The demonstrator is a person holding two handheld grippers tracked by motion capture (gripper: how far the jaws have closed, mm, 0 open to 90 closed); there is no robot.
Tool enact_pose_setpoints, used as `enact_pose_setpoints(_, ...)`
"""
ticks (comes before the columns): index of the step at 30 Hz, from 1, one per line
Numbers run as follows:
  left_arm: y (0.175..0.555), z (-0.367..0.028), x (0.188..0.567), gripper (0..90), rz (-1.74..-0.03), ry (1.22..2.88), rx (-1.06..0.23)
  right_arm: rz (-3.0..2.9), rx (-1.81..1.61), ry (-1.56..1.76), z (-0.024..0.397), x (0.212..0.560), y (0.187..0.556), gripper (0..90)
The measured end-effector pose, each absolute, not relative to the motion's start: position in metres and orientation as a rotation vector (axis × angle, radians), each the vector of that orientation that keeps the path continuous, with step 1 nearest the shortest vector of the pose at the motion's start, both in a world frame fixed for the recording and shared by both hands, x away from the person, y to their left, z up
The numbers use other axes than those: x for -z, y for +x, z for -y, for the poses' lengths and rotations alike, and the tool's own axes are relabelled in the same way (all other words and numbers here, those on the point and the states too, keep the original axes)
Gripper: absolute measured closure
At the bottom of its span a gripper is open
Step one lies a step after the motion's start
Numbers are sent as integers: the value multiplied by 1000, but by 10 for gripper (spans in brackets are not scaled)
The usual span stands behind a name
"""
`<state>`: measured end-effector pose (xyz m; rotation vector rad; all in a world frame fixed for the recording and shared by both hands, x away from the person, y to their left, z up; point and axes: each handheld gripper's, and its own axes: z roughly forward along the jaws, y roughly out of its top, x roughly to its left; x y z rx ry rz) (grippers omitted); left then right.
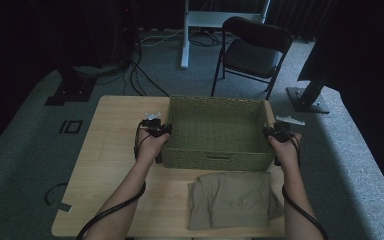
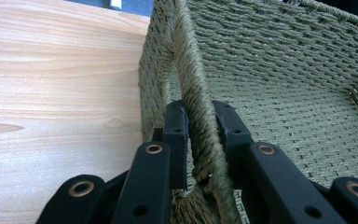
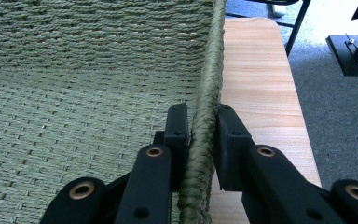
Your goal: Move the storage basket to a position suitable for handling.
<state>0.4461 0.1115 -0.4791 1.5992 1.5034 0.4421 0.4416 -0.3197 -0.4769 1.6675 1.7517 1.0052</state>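
You have the green woven rectangular basket [image 1: 215, 131] clamped by both side walls, one gripper on each

Going from largest down: the light wooden table [image 1: 105, 150] lies under both your hands, and the basket stands on its far half, right between your two grippers. Nearer to you than the grippers, just in front of the basket's front wall, lies the folded beige cloth garment [image 1: 232, 200], apart from both grippers. Your left gripper [image 2: 200, 140] is closed on the basket's left rim, one jaw inside the wall and one outside on the table side, pads pressing the woven cord. Your right gripper [image 3: 200, 135] grips the right rim the same way, the braided edge running up between its jaws, with the basket's woven floor to its left and bare table to its right
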Motion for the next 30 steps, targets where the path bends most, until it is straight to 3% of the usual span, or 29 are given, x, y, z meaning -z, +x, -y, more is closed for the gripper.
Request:
enact_pose_setpoints(9,447,-113,479,720,-1448,1646,-446,-1755,-1002,1671,320,476,442,750)
enact_pose_setpoints(10,448,-113,479,693,-1425,1650,-439,-1749,-1010,1682,320,476,442,722)
enact_pose_setpoints(11,448,-113,478,602,-1416,1654,-421,-1747,-1046,1688,322,476,442,610)
enact_pose_setpoints(13,449,-114,477,586,-1397,1674,-419,-1759,-1058,1680,322,476,442,563)
enact_pose_setpoints(18,451,-112,473,427,-1342,1749,-405,-1776,-1103,1658,323,474,443,417)
enact_pose_setpoints(23,452,-109,471,332,-1295,1790,-440,-1781,-1112,1642,323,472,444,359)
enact_pose_setpoints(24,453,-108,470,220,-1290,1796,-449,-1803,-1115,1624,322,471,445,286)
enact_pose_setpoints(30,453,-108,460,185,-1239,1825,-473,-1825,-1108,1545,319,464,445,198)
